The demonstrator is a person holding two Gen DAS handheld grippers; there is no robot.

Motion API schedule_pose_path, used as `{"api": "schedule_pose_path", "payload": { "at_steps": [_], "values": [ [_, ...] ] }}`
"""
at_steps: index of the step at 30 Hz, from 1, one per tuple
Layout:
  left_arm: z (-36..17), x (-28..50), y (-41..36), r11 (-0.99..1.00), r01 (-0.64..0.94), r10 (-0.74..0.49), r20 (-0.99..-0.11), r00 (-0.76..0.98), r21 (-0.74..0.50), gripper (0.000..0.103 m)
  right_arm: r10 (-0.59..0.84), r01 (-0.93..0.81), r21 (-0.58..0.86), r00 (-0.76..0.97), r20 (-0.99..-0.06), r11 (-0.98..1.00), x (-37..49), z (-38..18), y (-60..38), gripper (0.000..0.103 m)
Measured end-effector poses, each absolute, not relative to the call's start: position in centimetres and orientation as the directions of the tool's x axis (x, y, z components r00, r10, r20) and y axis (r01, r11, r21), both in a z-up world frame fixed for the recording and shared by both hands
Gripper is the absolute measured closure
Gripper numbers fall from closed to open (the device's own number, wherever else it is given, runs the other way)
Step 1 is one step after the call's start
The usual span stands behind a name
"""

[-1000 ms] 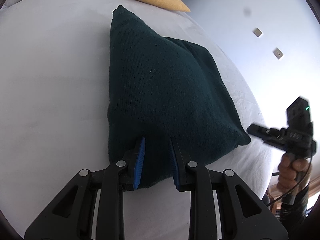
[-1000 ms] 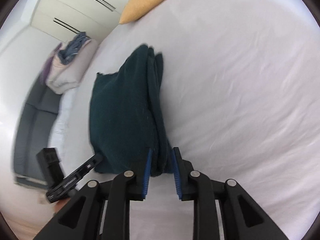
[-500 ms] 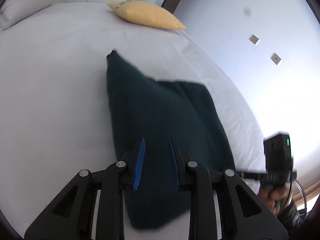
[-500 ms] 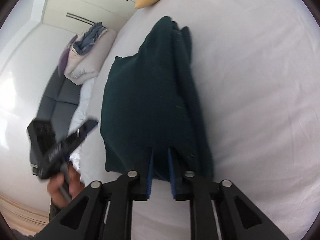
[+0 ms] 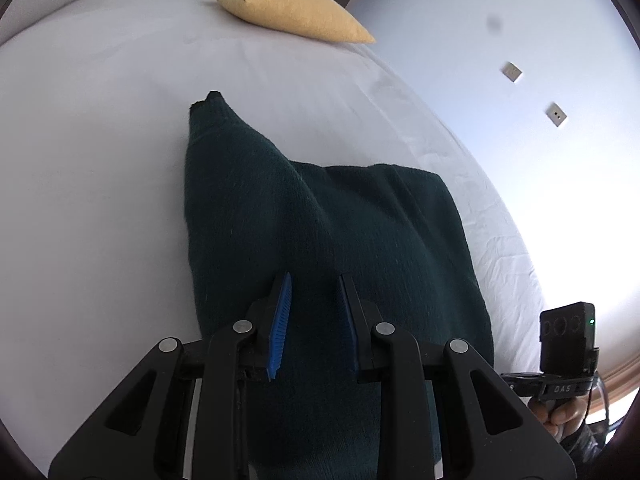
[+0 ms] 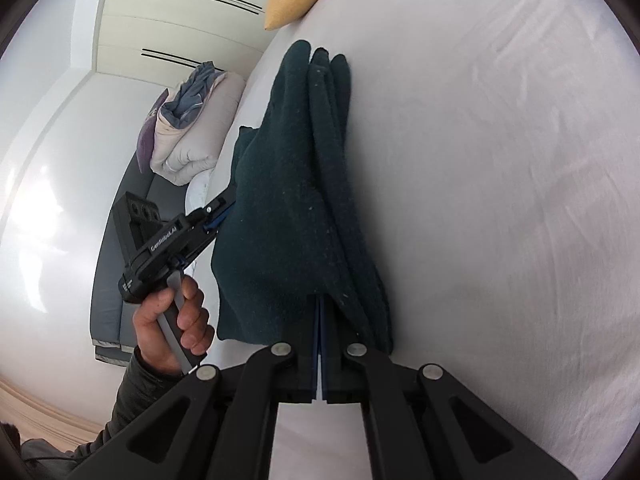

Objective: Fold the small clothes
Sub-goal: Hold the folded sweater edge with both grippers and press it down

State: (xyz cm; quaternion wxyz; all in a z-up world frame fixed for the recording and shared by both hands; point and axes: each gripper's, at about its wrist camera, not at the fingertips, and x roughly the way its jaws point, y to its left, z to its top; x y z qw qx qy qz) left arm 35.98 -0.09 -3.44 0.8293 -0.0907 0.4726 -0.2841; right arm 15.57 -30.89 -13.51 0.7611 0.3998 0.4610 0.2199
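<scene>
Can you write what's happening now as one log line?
step: folding | left claw: open over sweater | right claw: shut on sweater edge | surface: bed

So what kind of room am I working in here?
Most likely a bedroom: the dark green sweater lies on a white-sheeted bed with a yellow pillow, and wardrobe doors stand beyond rolled bedding.

Right hand-held gripper [image 6: 321,312] clamped on dark green knit garment [image 6: 296,200]

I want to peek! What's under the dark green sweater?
The white bed sheet shows all around the dark green sweater, so the sweater lies on it. Anything else beneath is covered by the folded layers.
</scene>
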Motion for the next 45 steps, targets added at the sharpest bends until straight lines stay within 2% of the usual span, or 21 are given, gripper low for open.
{"api": "schedule_pose_path", "payload": {
  "at_steps": [4, 9, 11, 12, 13, 15, 16, 17, 18, 19, 21, 30, 33, 35, 37, 41, 45],
  "values": [
    [-3.2, 33.0, -0.7, 0.842, 0.434, -0.505, -0.748, 0.431, -0.319, 0.08, 0.697, 0.033, 0.807, 0.485, -0.529, 0.59, 15.0, -13.3, -30.7, 0.103],
    [-3.0, 30.5, 0.6, 0.845, 0.442, -0.501, -0.735, 0.457, -0.301, 0.08, 0.671, 0.04, 0.779, 0.481, -0.564, 0.626, 14.4, -12.3, -30.2, 0.101],
    [-2.3, 29.6, 1.2, 0.853, 0.443, -0.484, -0.734, 0.476, -0.275, 0.08, 0.645, 0.027, 0.745, 0.482, -0.594, 0.666, 13.7, -11.2, -30.3, 0.091],
    [-1.8, 29.2, 1.8, 0.859, 0.435, -0.477, -0.729, 0.491, -0.27, 0.08, 0.636, 0.02, 0.735, 0.488, -0.599, 0.677, 13.3, -10.6, -30.7, 0.082],
    [-1.4, 29.3, 2.4, 0.865, 0.421, -0.474, -0.721, 0.507, -0.272, 0.08, 0.62, 0.012, 0.721, 0.5, -0.605, 0.693, 13.1, -9.8, -30.9, 0.066],
    [-1.0, 29.4, 4.3, 0.874, 0.374, -0.475, -0.705, 0.527, -0.309, 0.078, 0.572, 0.015, 0.684, 0.536, -0.621, 0.729, 13.0, -8.3, -31.5, 0.047],
    [-1.1, 29.9, 4.9, 0.876, 0.353, -0.476, -0.708, 0.522, -0.329, 0.066, 0.56, 0.007, 0.676, 0.553, -0.616, 0.737, 13.5, -7.4, -31.7, 0.043],
    [-1.4, 30.4, 5.6, 0.875, 0.325, -0.483, -0.71, 0.513, -0.36, 0.041, 0.552, 0.004, 0.67, 0.564, -0.614, 0.742, 14.0, -6.9, -31.8, 0.043],
    [-1.9, 31.1, 6.2, 0.868, 0.29, -0.497, -0.702, 0.509, -0.404, 0.035, 0.54, 0.005, 0.663, 0.576, -0.614, 0.749, 14.9, -6.4, -31.8, 0.041],
    [-2.1, 31.4, 6.5, 0.859, 0.279, -0.512, -0.695, 0.505, -0.43, 0.034, 0.532, 0.008, 0.656, 0.578, -0.618, 0.754, 15.6, -6.2, -31.8, 0.036],
    [-2.9, 32.4, 6.3, 0.828, 0.267, -0.559, -0.692, 0.457, -0.493, 0.034, 0.526, 0.003, 0.646, 0.578, -0.624, 0.763, 17.6, -6.0, -31.3, 0.031],
    [-7.0, 37.0, 2.5, 0.781, 0.212, -0.625, -0.739, 0.252, -0.588, 0.034, 0.539, 0.077, 0.653, 0.497, -0.68, 0.754, 24.9, -9.9, -31.1, 0.031],
    [-7.8, 37.5, 1.3, 0.785, 0.227, -0.618, -0.751, 0.233, -0.576, 0.043, 0.562, 0.075, 0.675, 0.492, -0.665, 0.733, 26.0, -10.5, -30.6, 0.031],
    [-7.8, 37.7, 1.0, 0.792, 0.226, -0.61, -0.757, 0.233, -0.568, 0.046, 0.563, 0.067, 0.669, 0.482, -0.671, 0.741, 26.6, -10.6, -30.0, 0.039],
    [-7.8, 37.7, 0.6, 0.798, 0.228, -0.601, -0.764, 0.234, -0.558, 0.049, 0.556, 0.055, 0.644, 0.451, -0.698, 0.763, 27.3, -10.7, -28.7, 0.056],
    [-7.4, 37.8, -0.2, 0.817, 0.239, -0.574, -0.783, 0.241, -0.525, 0.059, 0.491, 0.05, 0.566, 0.438, -0.753, 0.823, 27.7, -10.2, -26.9, 0.063],
    [-6.2, 37.4, -0.6, 0.838, 0.246, -0.541, -0.802, 0.254, -0.487, 0.065, 0.402, 0.04, 0.466, 0.445, -0.8, 0.884, 27.3, -8.7, -25.3, 0.075]
  ]
}}
